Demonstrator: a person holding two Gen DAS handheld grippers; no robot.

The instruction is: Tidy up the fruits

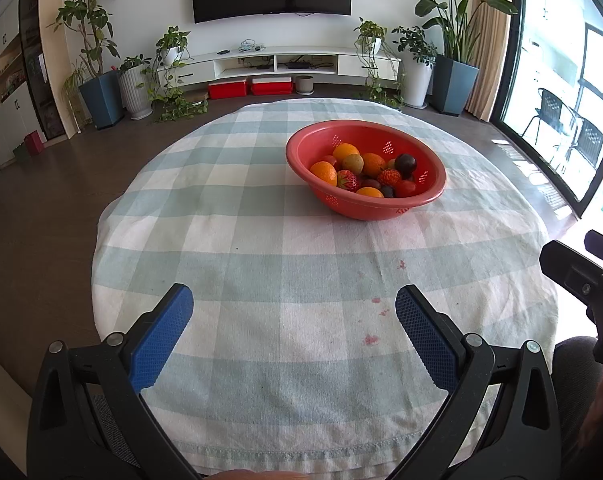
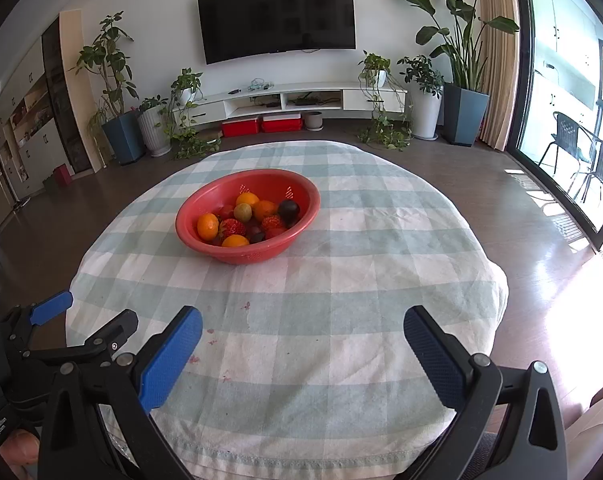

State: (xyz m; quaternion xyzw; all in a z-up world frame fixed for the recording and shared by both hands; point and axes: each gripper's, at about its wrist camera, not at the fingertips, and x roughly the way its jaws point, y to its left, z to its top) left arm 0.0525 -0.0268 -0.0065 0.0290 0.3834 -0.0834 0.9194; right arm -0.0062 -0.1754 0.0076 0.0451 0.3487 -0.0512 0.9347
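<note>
A red perforated bowl (image 1: 433, 184) (image 2: 189, 236) stands on the checked tablecloth (image 1: 261, 264) (image 2: 361, 280), holding several fruits: oranges (image 1: 324, 173) (image 2: 207, 226), strawberries (image 1: 348, 180) (image 2: 232, 227), a greenish round fruit (image 1: 352, 163) (image 2: 243, 212) and a dark plum (image 1: 405, 164) (image 2: 289, 209). My left gripper (image 1: 293, 300) hovers open over the near part of the table, well short of the bowl, nothing between its blue pads. My right gripper (image 2: 303, 322) is open too, also near the front edge. In the right wrist view the left gripper (image 2: 89, 320) appears at the lower left.
Small red stains (image 1: 371, 339) (image 2: 245, 305) mark the cloth near the grippers. Beyond the table are a dark wooden floor, a TV (image 2: 277, 16), a white low cabinet (image 2: 285, 100), potted plants (image 2: 465, 112) and glass doors (image 2: 573, 120) at right. A fingertip (image 2: 19, 446) shows bottom left.
</note>
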